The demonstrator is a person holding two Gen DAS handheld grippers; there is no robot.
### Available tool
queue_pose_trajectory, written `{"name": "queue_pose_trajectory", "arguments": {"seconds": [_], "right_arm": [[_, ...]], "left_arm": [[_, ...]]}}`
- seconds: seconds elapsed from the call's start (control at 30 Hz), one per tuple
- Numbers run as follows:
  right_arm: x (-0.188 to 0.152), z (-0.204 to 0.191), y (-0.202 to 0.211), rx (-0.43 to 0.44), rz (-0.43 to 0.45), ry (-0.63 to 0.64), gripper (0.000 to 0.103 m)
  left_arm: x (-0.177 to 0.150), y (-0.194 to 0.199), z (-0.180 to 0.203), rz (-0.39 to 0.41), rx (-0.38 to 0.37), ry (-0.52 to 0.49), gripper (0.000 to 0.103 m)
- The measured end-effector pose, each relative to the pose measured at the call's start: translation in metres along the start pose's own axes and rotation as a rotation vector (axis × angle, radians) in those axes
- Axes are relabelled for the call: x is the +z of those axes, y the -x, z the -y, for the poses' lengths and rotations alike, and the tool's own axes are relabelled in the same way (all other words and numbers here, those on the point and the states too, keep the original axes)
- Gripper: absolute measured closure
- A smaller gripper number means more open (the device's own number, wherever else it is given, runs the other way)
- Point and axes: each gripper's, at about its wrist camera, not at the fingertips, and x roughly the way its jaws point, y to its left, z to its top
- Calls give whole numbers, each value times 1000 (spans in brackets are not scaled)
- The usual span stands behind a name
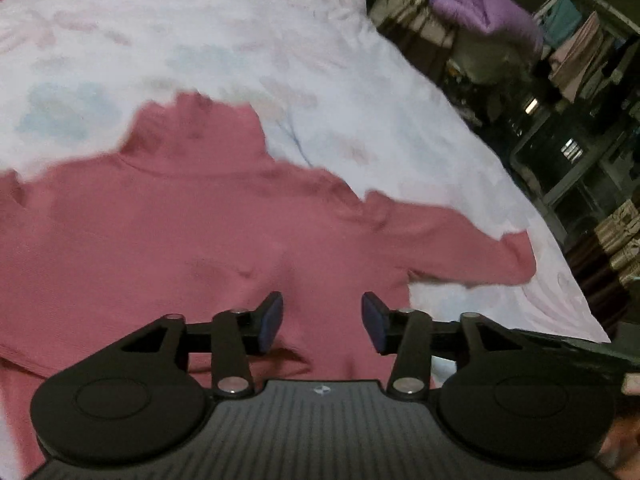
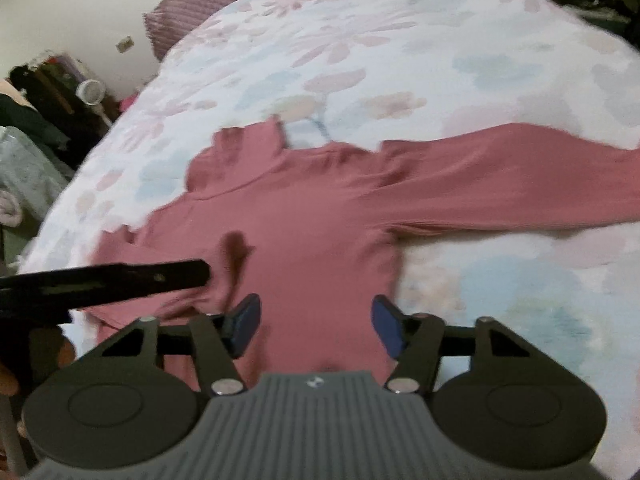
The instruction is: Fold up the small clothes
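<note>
Hovering apart, both grippers' fingers are gaping with nothing pinched: the left gripper (image 1: 322,322) and right gripper (image 2: 316,326) are hanging over a pink turtleneck top (image 2: 304,224) lying flat, sleeve outstretched, on the floral bedspread (image 2: 360,48).

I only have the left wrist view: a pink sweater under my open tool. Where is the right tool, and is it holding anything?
Observer: The right tool is open over the sweater's lower body, gripping nothing.
Operator: The sweater leaves my picture on the left. What's there?
Observer: A short rumpled sleeve end beside the left tool, which hides the rest.
Operator: Anything beyond the collar?
Observer: A striped mauve pillow at the far end of the floral bedspread.
</note>
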Motion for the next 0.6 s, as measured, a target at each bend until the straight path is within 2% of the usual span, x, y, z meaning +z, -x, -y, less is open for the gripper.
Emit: {"name": "queue_pose_trajectory", "arguments": {"seconds": [0.2,0.3,0.4,0.5,0.53,0.57,0.6], "right_arm": [[13,-23,-32,111,-29,-43,57],[22,-34,-50,167,-41,-83,57],[35,-40,-72,200,-58,-139,59],[39,-39,-98,184,-99,-184,69],[38,-38,-106,170,-119,-195,77],[35,-37,-110,175,-140,-206,90],[32,-35,-110,191,-150,-216,96]], "left_arm": [[9,34,-50,58,202,30,45],[7,45,-80,71,260,86,45],[1,55,-100,82,284,130,45],[-6,65,-111,90,289,152,45],[-8,66,-113,91,286,159,45],[-11,68,-116,91,283,164,45],[-14,70,-117,92,282,167,45]]}}
